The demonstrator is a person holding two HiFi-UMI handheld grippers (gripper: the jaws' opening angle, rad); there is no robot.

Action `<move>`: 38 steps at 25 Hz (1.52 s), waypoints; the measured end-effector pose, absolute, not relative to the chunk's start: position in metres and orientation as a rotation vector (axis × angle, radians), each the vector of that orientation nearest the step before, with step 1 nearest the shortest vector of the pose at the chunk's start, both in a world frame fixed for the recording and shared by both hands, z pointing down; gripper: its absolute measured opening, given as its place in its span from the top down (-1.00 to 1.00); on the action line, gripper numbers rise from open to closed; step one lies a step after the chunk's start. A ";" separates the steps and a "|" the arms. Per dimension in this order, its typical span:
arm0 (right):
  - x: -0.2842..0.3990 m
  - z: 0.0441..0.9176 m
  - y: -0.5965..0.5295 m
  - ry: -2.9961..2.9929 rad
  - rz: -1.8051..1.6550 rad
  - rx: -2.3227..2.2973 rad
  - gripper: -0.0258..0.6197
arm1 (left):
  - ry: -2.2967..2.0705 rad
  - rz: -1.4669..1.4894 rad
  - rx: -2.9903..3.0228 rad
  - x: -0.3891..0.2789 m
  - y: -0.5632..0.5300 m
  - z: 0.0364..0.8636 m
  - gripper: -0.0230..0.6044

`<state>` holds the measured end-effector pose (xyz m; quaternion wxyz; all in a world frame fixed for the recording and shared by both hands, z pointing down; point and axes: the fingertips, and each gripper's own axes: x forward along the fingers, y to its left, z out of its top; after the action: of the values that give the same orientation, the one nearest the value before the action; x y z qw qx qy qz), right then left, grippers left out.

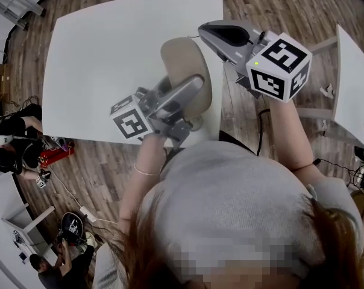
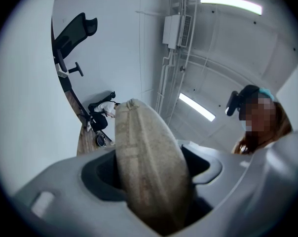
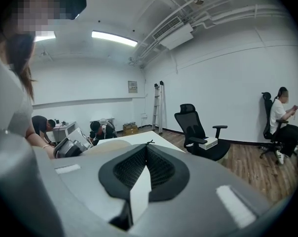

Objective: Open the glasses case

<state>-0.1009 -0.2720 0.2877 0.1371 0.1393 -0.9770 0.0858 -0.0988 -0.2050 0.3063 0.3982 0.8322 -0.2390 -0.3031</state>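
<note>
A beige oval glasses case point(image 1: 183, 58) is held up over the near edge of the white table point(image 1: 103, 59). My left gripper point(image 1: 185, 95) is shut on its lower end. In the left gripper view the case point(image 2: 146, 167) stands on edge between the grey jaws and fills the gap. My right gripper point(image 1: 205, 30) is shut, with its tip beside the case's upper right rim. In the right gripper view its black pads point(image 3: 161, 169) meet, and a thin dark thread shows at the tip. The case point(image 3: 107, 144) curves just beyond. Whether that thread belongs to the case I cannot tell.
A second white table point(image 1: 357, 89) stands at the right over the wooden floor. A black office chair point(image 3: 198, 132) and a seated person point(image 3: 282, 115) are across the room. Two people work by a desk point(image 3: 65, 130) at the back left. A ladder point(image 3: 158, 107) leans on the far wall.
</note>
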 end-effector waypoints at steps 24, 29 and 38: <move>-0.084 0.283 -0.247 -2.845 0.175 0.418 0.91 | -0.571 -0.891 2.010 -0.111 -0.206 0.297 -0.12; -0.085 0.285 -0.243 -2.827 0.139 0.419 0.91 | -0.592 -0.905 1.990 -0.116 -0.211 0.297 -0.11; -0.083 0.286 -0.235 -2.813 0.106 0.423 0.91 | -0.613 -0.901 1.987 -0.120 -0.218 0.293 -0.11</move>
<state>-0.0828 -0.2354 0.2863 0.1470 0.1468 -0.9775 0.0367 -0.1204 -0.2175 0.2929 0.4238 0.7942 -0.2450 -0.3602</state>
